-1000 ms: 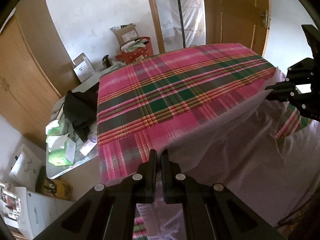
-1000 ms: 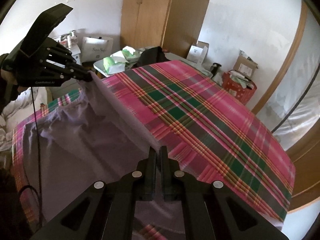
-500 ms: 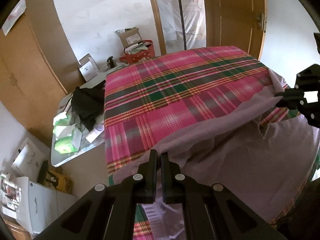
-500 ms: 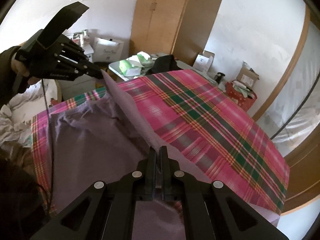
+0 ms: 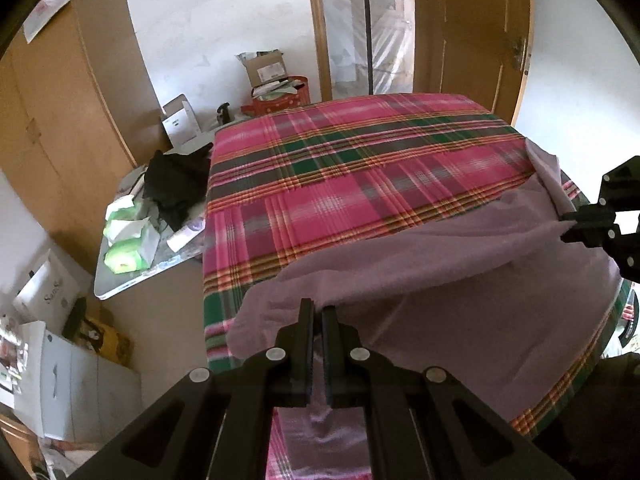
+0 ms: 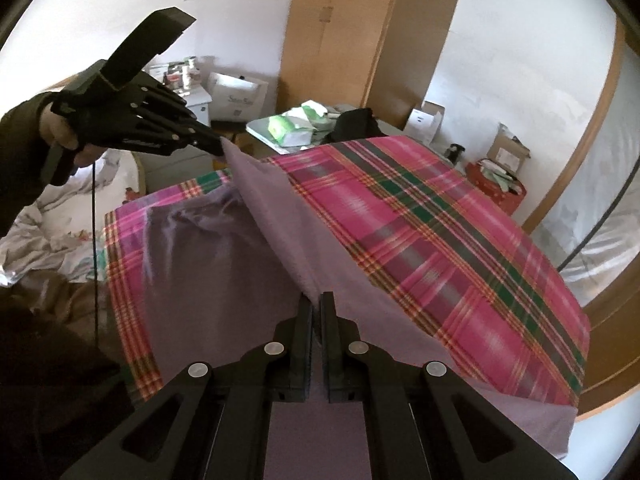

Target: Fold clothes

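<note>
**Mid-fold: lilac garment edge held up by both grippers**

Far left in the left wrist view, a low white side table (image 5: 132, 284) carried green-and-white tissue packs (image 5: 128, 246) and a heap of black cloth (image 5: 176, 184); none of it was in the way.

Left black two-finger gripper (image 5: 316, 314): jaws all but touching, pinched on one end of the raised edge of the thin lilac-purple fabric garment (image 5: 460, 280). The right wrist view showed the same tool (image 6: 218, 145) in a hand (image 6: 60, 136), tip clamped on the cloth's corner, held clear above the bed.

The garment sat on the near part of the pink-and-green plaid bedspread (image 5: 360, 184), the lower layer flat and slightly wrinkled (image 6: 208, 264), the lifted edge stretched taut between the two tools like a tent ridge.

Right black two-finger gripper (image 6: 317, 308): also closed down to a sliver, gripping the other end of that edge (seen from the left camera at the right margin (image 5: 568, 226), cloth in its tip).

Judged step: a fold in transit, edge raised and carried across the body of the garment. Which way it was travelling one moment can't settle.

Next move called for: keep both pinches closed, keep the edge taut and level, lay it down aligned with the opposite edge, then release. Risk: slack at either end would skew the crease.
</note>
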Available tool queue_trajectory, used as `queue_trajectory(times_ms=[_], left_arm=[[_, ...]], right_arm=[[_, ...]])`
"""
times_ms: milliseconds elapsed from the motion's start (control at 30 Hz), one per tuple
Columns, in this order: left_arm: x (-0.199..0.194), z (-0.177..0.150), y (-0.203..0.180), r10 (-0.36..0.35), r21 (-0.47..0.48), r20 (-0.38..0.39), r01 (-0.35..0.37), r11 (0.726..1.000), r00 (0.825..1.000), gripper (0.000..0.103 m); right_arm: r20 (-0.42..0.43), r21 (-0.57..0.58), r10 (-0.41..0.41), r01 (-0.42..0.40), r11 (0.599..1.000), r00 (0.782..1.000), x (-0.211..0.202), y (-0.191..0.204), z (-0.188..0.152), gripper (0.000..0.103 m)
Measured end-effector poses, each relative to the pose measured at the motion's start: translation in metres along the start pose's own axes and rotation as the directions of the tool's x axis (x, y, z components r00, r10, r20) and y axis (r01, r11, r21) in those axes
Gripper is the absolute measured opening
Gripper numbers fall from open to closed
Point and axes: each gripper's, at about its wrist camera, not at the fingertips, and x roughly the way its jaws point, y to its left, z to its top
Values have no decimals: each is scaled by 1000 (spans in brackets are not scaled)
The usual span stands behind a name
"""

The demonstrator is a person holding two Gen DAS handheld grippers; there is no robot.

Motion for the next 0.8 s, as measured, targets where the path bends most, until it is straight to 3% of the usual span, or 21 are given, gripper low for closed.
queue_trajectory(times_ms=[267,800], left_arm=[[-17,-30,-6,10,-37,44,-9,999,999,4],[-10,-88,-17,-4,-122,19,6,992,1000,4]], right_arm=[[4,-21,28,-28,999,1000,-10,28,-13,4],[-44,1,89,-89,996,995,-5,65,-49,4]])
